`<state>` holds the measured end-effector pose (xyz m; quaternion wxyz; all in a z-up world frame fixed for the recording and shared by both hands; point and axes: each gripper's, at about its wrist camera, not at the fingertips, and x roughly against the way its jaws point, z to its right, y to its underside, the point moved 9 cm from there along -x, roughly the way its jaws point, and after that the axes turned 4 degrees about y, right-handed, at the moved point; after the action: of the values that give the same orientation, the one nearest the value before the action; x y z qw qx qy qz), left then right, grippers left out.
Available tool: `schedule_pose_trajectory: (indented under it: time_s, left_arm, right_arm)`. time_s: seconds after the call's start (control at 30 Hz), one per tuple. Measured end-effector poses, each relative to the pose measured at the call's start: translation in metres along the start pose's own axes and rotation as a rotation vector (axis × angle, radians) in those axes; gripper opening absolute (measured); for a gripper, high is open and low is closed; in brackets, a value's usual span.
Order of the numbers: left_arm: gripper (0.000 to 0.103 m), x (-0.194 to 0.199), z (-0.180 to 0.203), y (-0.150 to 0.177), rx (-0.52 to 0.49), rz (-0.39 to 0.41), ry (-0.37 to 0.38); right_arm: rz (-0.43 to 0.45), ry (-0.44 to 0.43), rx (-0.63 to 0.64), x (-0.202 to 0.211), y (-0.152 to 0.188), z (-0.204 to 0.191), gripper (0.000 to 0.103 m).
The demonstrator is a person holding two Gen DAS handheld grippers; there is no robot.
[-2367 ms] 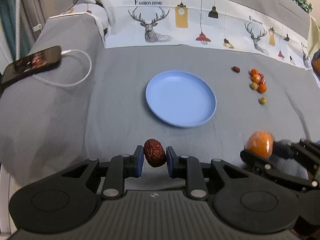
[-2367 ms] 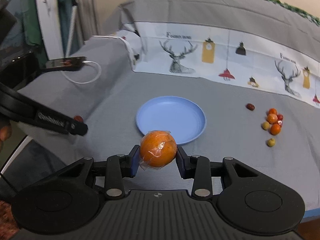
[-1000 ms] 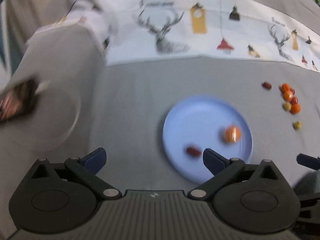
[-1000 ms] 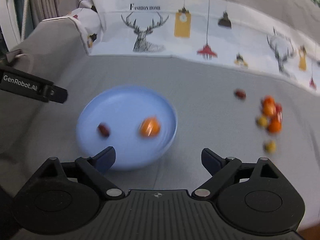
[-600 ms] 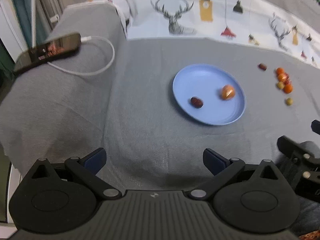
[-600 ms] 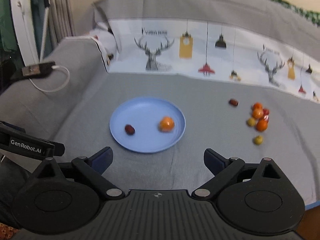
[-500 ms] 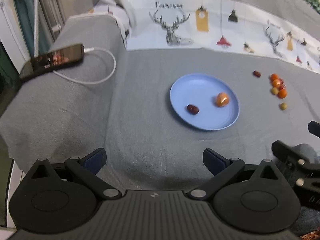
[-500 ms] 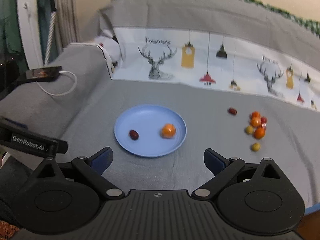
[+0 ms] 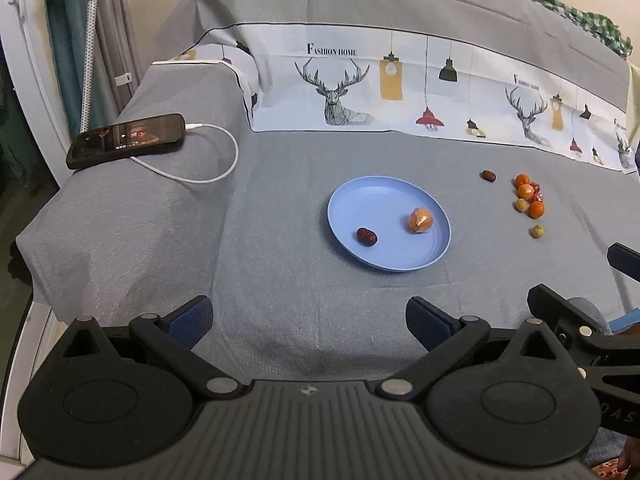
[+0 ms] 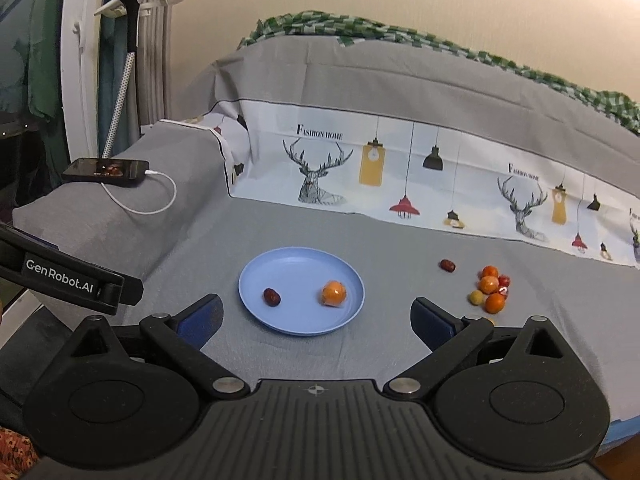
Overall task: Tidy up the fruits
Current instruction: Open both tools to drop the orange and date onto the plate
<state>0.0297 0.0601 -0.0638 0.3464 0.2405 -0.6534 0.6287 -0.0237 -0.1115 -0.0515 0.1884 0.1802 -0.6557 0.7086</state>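
A blue plate (image 9: pixel 384 264) (image 10: pixel 296 268) lies on the grey bedspread. On it rest a dark red date (image 9: pixel 366 237) (image 10: pixel 271 297) and a wrapped orange (image 9: pixel 419 220) (image 10: pixel 333 293). To the right of the plate another date (image 9: pixel 488 176) (image 10: pixel 448 265) and a cluster of small orange, red and yellow fruits (image 9: pixel 529 200) (image 10: pixel 490 288) lie on the cloth. My left gripper (image 9: pixel 308 318) is wide open and empty, held back from the plate. My right gripper (image 10: pixel 316 318) is likewise wide open and empty, well short of the plate.
A phone (image 9: pixel 126 144) (image 10: pixel 106 171) with a white cable (image 9: pixel 208 176) rests on the raised grey cushion at the left. A patterned white band (image 9: pixel 400 88) crosses the back of the bed. A pole (image 10: pixel 128 40) leans by the wall at far left.
Both grippers have pulled back and risen from the plate, which now looks smaller and farther. The date and orange stay on the plate. Both sets of jaws remain wide open.
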Motion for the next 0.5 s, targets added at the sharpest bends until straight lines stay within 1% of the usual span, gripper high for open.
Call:
schedule_pose_trajectory:
  time_s: [0.23, 0.5]
  left_arm:
    - [0.103, 0.0079, 0.001, 0.001, -0.006, 0.022, 0.006]
    - [0.103, -0.0005, 0.0004, 0.0025, -0.011, -0.004, 0.006]
  right_arm:
    - [0.02, 0.004, 0.004, 0.0083, -0.0007, -0.0007, 0.1]
    - [0.001, 0.001, -0.025, 0.0038, 0.0022, 0.0034, 0.1]
